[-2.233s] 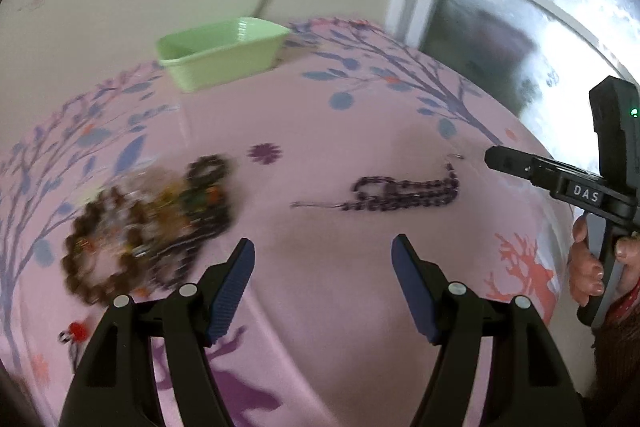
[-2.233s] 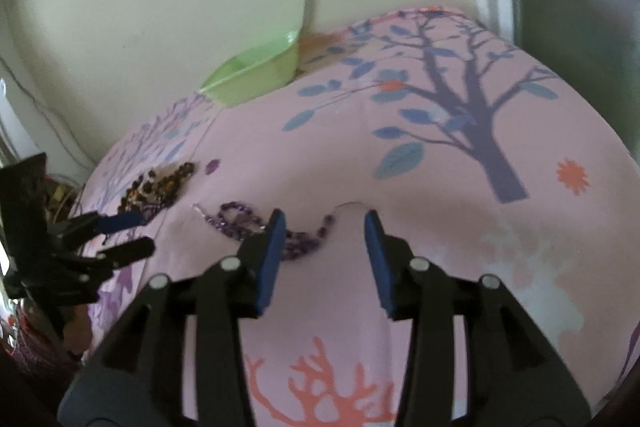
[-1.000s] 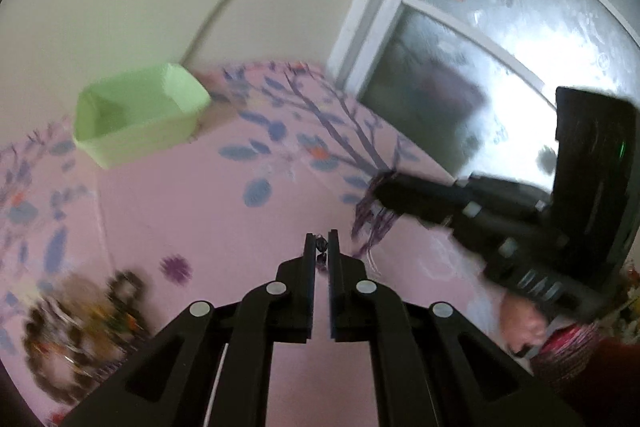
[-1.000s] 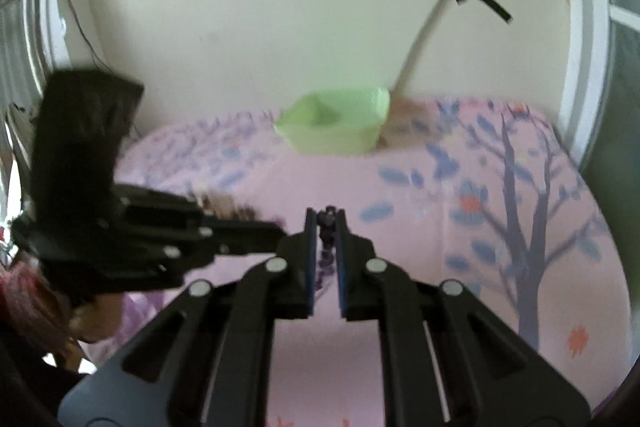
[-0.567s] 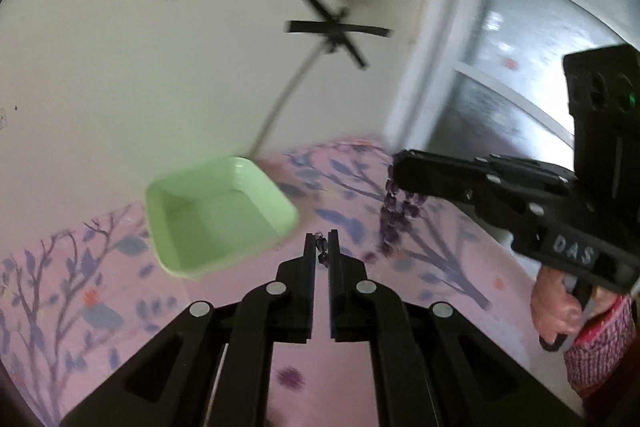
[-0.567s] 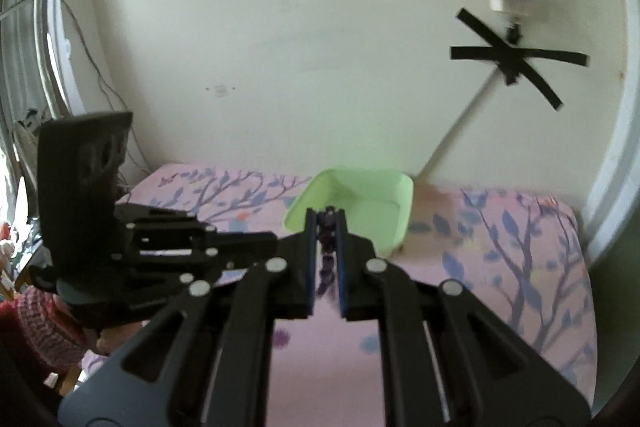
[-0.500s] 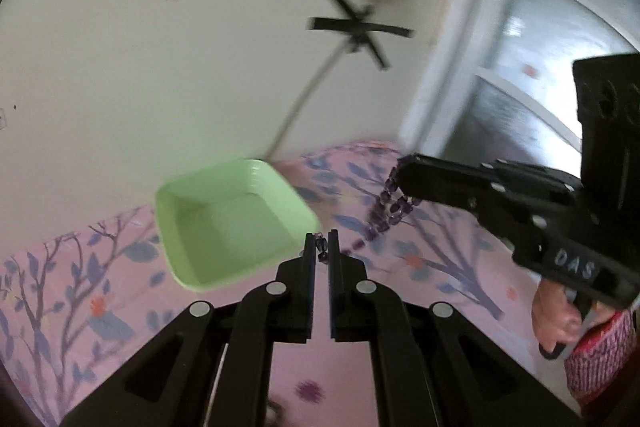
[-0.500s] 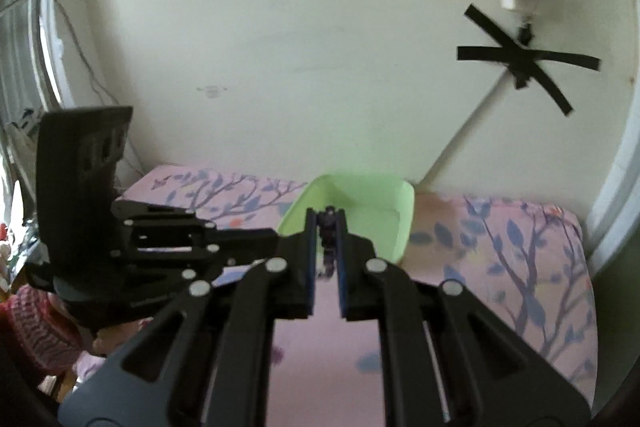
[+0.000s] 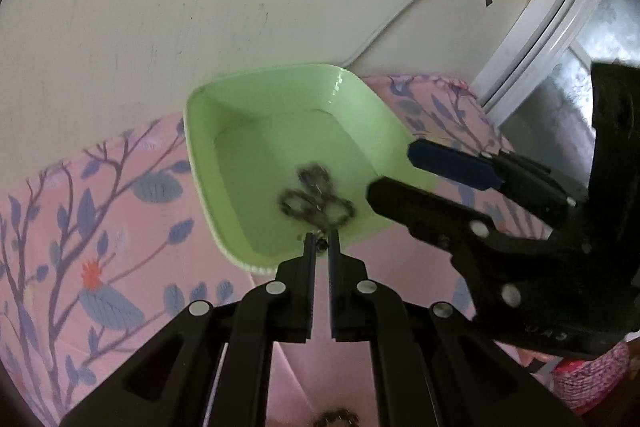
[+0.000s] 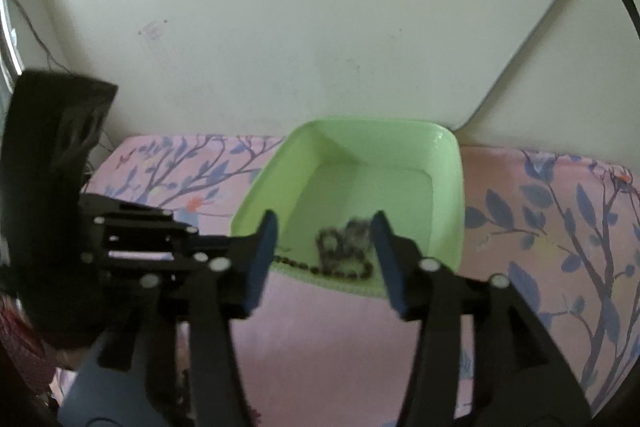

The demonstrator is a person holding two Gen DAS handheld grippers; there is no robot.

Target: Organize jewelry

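Observation:
A green tray [image 9: 208, 155] [image 10: 448, 187] stands on the pink tablecloth by the wall. A dark beaded necklace [image 9: 316, 201] [image 10: 344, 247] lies blurred inside it, one end trailing over the near rim. My left gripper [image 9: 321, 245] is shut on that end of the necklace, at the tray's near rim. My right gripper [image 10: 324, 247] is open and empty over the tray's near edge, the beads between its fingers; it also shows at the right in the left wrist view [image 9: 404, 171].
The wall rises right behind the tray. A window frame [image 9: 532, 39] stands at the right. A white cable [image 9: 400, 15] runs down the wall to the tray. More beads [image 9: 336, 419] lie at the bottom edge of the left wrist view.
Both grippers carried the necklace from the table over to the tray. The right gripper has opened and let the beads drop into the tray. The left gripper stays shut.

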